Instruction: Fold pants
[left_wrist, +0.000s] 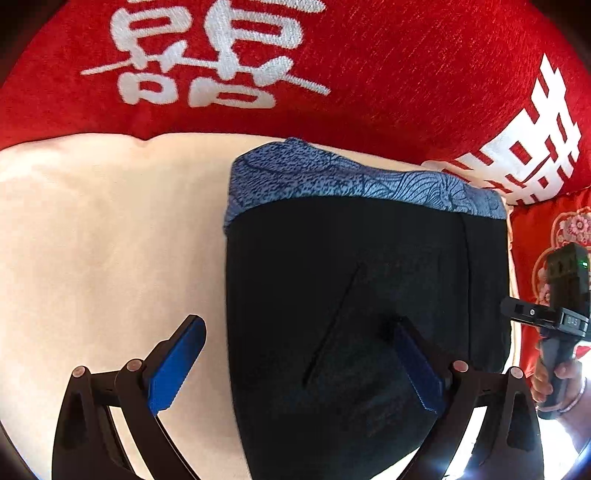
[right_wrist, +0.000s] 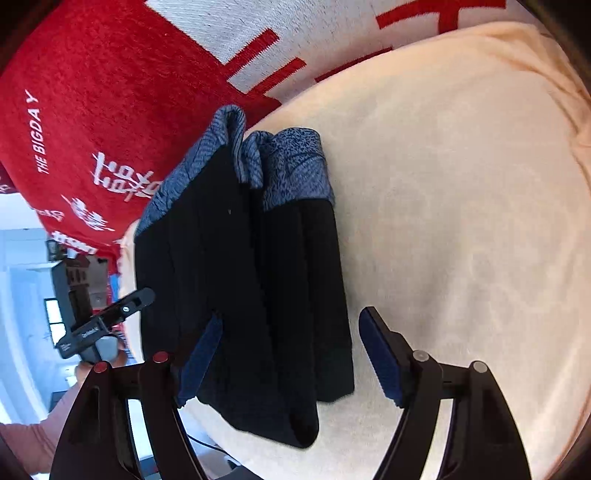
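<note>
Folded black pants (left_wrist: 351, 277) with a blue patterned waistband (left_wrist: 332, 177) lie on a cream cloth (left_wrist: 92, 240), waistband toward the far side. My left gripper (left_wrist: 297, 325) is open just above them; one blue pad (left_wrist: 177, 365) is over the cloth and the other over the black fabric. In the right wrist view the pants (right_wrist: 251, 277) lie folded lengthwise in layers, and the waistband (right_wrist: 288, 170) bunches at the top. My right gripper (right_wrist: 291, 315) is open over their lower end, its right pad (right_wrist: 380, 354) above the cloth. Nothing is pinched in either.
A red blanket (left_wrist: 369, 74) with white characters lies behind the cream cloth, and a red floral cushion (left_wrist: 546, 229) sits at the right. The other handheld gripper body (left_wrist: 561, 306) and a hand (left_wrist: 554, 384) are at the pants' right edge. The cloth's edge (right_wrist: 207, 424) drops off near me.
</note>
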